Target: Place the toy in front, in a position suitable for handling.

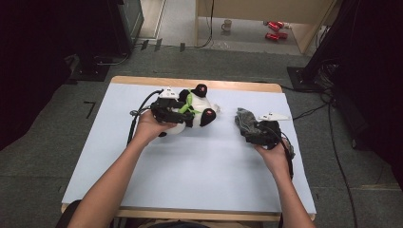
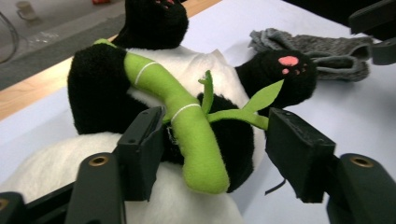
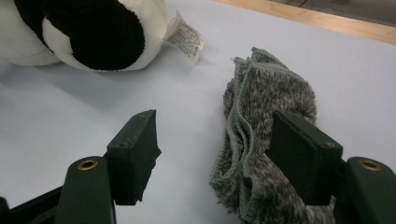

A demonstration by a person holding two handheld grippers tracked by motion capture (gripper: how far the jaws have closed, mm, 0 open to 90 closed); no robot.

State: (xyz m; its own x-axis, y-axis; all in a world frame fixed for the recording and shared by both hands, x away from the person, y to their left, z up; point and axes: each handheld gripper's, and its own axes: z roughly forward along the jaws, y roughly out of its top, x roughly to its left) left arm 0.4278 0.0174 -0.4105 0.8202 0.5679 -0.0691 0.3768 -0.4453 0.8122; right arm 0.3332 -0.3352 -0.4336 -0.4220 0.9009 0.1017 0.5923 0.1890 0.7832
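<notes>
No text is showing clearly enough to read. A white sewn-in care tag (image 3: 186, 39) is sticking out from the plush panda (image 3: 84, 32) in the right gripper view, and fine grey print is running across it, but the lines are staying too small and blurred to make out any word or number.
</notes>
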